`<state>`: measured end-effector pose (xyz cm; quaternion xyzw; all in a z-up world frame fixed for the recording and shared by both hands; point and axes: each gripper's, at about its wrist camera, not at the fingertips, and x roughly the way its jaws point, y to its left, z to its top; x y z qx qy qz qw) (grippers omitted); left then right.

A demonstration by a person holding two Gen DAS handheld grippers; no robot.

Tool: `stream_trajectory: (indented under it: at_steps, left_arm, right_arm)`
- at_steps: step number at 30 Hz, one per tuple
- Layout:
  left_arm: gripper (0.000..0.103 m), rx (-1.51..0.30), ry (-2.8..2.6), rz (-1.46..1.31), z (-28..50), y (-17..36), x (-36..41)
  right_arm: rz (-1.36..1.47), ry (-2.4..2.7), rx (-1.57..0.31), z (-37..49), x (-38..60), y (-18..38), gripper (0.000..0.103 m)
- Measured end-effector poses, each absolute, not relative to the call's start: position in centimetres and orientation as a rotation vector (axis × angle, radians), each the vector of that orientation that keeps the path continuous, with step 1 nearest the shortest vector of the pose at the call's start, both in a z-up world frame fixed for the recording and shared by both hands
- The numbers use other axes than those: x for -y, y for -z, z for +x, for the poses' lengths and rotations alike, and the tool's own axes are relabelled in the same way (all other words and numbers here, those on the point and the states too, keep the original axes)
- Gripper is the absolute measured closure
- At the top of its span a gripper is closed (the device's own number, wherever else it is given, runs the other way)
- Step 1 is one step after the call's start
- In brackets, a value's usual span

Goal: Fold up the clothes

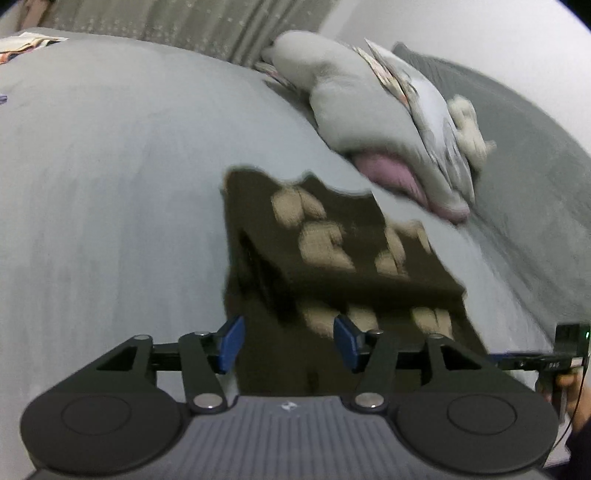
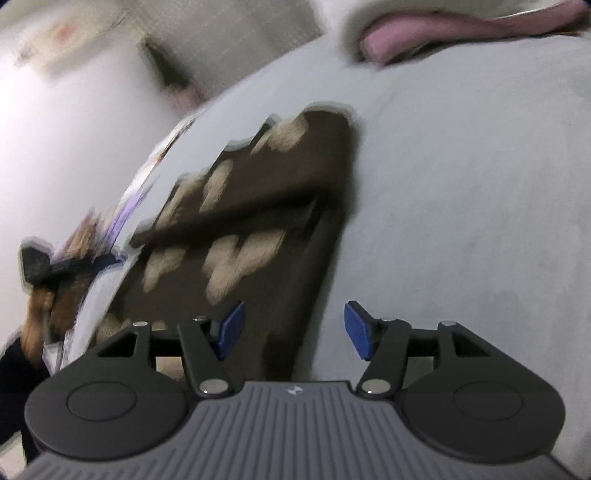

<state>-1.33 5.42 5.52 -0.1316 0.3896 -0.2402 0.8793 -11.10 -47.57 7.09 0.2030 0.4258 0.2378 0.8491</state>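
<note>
A dark brown garment (image 1: 332, 258) with beige prints lies folded on the grey bed sheet (image 1: 110, 184). In the left wrist view my left gripper (image 1: 290, 341) hovers over the garment's near edge, open, and its blue pads (image 1: 232, 343) touch nothing. In the right wrist view the same garment (image 2: 258, 206) is blurred and runs from the centre to the lower left. My right gripper (image 2: 295, 328) is open at the garment's near right edge, with nothing pinched. A person's hand (image 1: 565, 384) shows at the right edge of the left view.
A heap of grey bedding (image 1: 369, 110) with a pink cloth (image 1: 388, 173) under it lies behind the garment. A dark grey cushion (image 1: 535, 166) sits far right and curtains (image 1: 184, 22) hang behind. In the right view the bed edge (image 2: 147, 177) runs along the left.
</note>
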Motion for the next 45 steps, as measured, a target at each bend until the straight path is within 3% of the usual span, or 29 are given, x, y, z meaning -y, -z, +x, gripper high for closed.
stream_trajectory:
  at_steps: [8, 14, 15, 16, 18, 19, 22, 31, 36, 45]
  left_arm:
    - [0.040, -0.829, 0.442, -0.342, -11.2, -2.3, -6.8]
    - [0.041, -0.839, 0.470, -0.357, -14.0, -2.2, -5.8]
    - [0.048, -0.856, 0.492, -0.358, -14.3, -2.2, -5.5]
    - [0.062, -0.875, 0.511, -0.350, -14.5, -2.1, -5.1]
    - [0.076, -0.895, 0.518, -0.311, -15.1, -1.7, -4.4]
    - [0.085, -0.904, 0.521, -0.291, -15.5, -1.5, -4.0]
    - [0.096, -0.905, 0.522, -0.262, -15.7, -1.3, -3.5]
    - [0.097, -0.803, 0.497, -0.252, -14.5, -4.9, -2.9]
    - [0.097, -0.644, 0.479, -0.323, -11.9, -9.6, -3.0]
    - [0.097, -0.574, 0.376, -0.370, -3.6, -12.3, -1.6]
  right_arm:
    - [0.487, -0.684, -0.877, -20.1, 48.7, -6.3, 0.041]
    - [0.506, -0.737, -0.916, -19.7, 46.0, -5.3, 0.042]
    - [0.521, -0.731, -0.917, -19.4, 45.7, -5.2, 0.042]
    - [0.530, -0.719, -0.922, -19.1, 45.3, -5.0, 0.046]
    - [0.500, -0.693, -0.933, -19.0, 44.7, -4.8, 0.069]
    - [0.488, -0.668, -0.943, -19.0, 44.6, -4.6, 0.088]
    - [0.428, -0.639, -0.944, -19.0, 44.1, -5.2, 0.090]
    - [0.321, -0.585, -0.716, -19.2, 43.2, -11.1, 0.091]
    - [0.324, -0.554, -0.590, -18.5, 42.9, -13.5, 0.091]
    - [0.518, -0.379, -0.411, -12.7, 44.0, -15.9, 0.091]
